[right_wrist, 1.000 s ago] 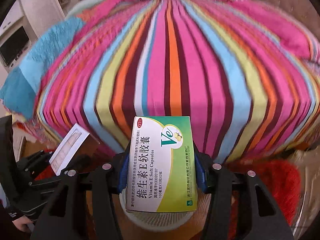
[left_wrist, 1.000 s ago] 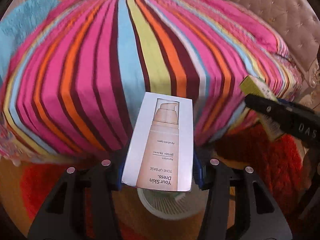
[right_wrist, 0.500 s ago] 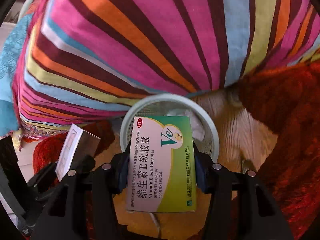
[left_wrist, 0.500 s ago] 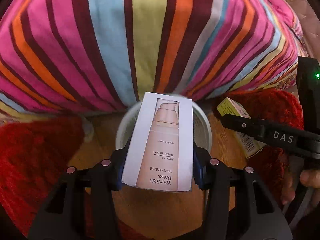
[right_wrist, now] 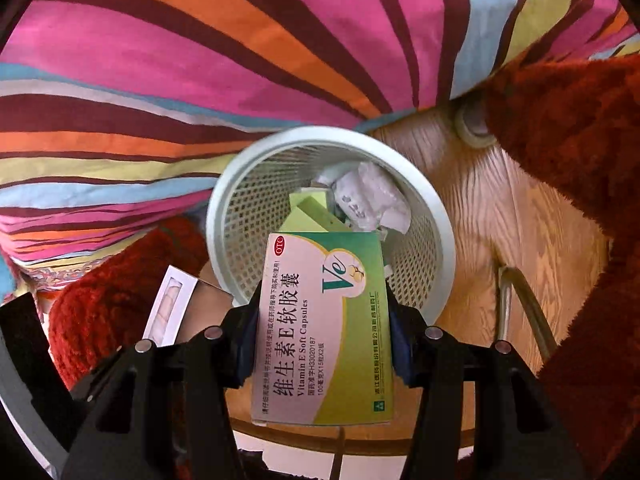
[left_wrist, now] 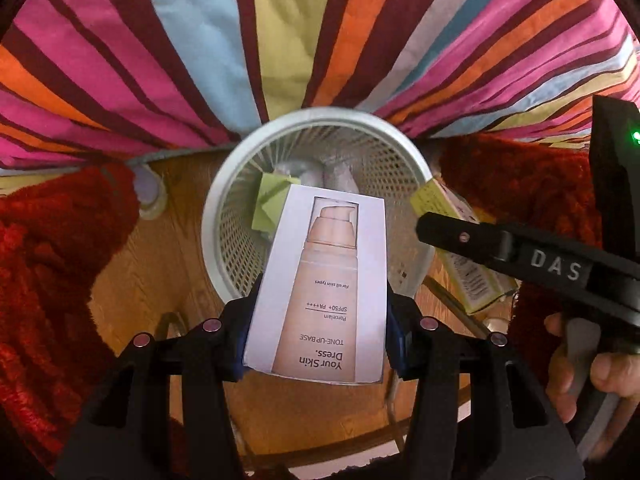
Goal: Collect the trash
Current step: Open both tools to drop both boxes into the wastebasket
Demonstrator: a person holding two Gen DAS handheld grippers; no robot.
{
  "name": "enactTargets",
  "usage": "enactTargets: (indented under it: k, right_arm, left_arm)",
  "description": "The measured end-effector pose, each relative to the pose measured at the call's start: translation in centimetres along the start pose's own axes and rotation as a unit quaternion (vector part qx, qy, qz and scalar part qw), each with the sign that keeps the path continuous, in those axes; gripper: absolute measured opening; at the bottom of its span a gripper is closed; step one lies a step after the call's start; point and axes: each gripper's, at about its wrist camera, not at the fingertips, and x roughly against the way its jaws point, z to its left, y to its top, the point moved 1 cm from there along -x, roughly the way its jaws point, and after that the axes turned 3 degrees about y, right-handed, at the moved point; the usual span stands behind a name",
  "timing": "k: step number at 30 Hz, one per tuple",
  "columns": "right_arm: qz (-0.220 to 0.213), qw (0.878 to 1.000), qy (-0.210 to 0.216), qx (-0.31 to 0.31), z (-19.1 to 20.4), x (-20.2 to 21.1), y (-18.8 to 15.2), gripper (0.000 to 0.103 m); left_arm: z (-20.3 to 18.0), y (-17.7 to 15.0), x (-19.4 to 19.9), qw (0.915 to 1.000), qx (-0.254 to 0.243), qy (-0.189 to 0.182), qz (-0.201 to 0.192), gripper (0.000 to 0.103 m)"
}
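My left gripper point(left_wrist: 318, 334) is shut on a white tone-up base box point(left_wrist: 324, 292) and holds it over the near rim of a white mesh wastebasket point(left_wrist: 228, 216). My right gripper point(right_wrist: 322, 340) is shut on a green vitamin E capsule box point(right_wrist: 324, 336), also over the basket's point(right_wrist: 436, 216) near rim. Inside the basket lie a green box point(right_wrist: 310, 212) and crumpled white paper point(right_wrist: 372, 200). The right gripper with its box point(left_wrist: 460, 264) shows at the right of the left wrist view; the white box point(right_wrist: 170, 304) shows at the lower left of the right wrist view.
The basket stands on a wood floor point(right_wrist: 516, 216) against a bed with a striped cover point(left_wrist: 280, 40). Red shaggy rugs point(left_wrist: 48, 264) lie on both sides point(right_wrist: 580, 184). A round bed foot point(right_wrist: 472, 128) stands near the basket. A curved rail point(right_wrist: 528, 312) runs close to the grippers.
Both grippers have tilted down from the bed top and closed in on the wastebasket, which now fills the middle of both views. Both boxes stay gripped.
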Motion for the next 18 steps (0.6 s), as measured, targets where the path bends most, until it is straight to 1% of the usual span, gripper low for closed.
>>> enactTargets:
  k: [4,9,12,13,14,15,16,18]
  right_arm:
    - [0.019,1.0,-0.005,-0.015,-0.4,-0.8,0.2,0.05]
    - [0.035,0.999,-0.01,-0.028,-0.8,-2.0,0.5,0.051]
    - [0.044,0.998,-0.012,-0.033,-0.9,-2.4,0.5,0.051]
    - [0.052,0.998,-0.009,-0.034,-0.8,-2.7,0.5,0.055]
    - [0.062,0.997,0.001,-0.036,-0.8,-3.0,0.5,0.068]
    - [0.069,0.997,0.004,-0.038,-0.9,-3.2,0.5,0.076]
    - [0.067,0.997,-0.004,-0.042,-1.0,-3.2,0.5,0.087]
    - [0.049,0.997,-0.02,-0.047,-1.3,-2.8,0.7,0.095]
  left_arm:
    - [0.0,0.3,-0.8,0.9998,0.004,0.005,0.019,0.051]
    - [0.1,0.4,-1.3,0.9992,0.008,-0.005,0.039,0.051]
    - [0.1,0.4,-1.8,0.9987,0.009,-0.007,0.05,0.053]
    - [0.2,0.4,-2.0,0.9985,0.009,-0.004,0.054,0.061]
    - [0.2,0.4,-2.3,0.9983,0.009,0.003,0.058,0.069]
    - [0.2,0.4,-2.5,0.9979,0.01,0.009,0.063,0.081]
    - [0.2,0.5,-2.7,0.9977,0.012,0.009,0.066,0.082]
    - [0.3,0.5,-2.7,0.9976,0.015,0.005,0.068,0.082]
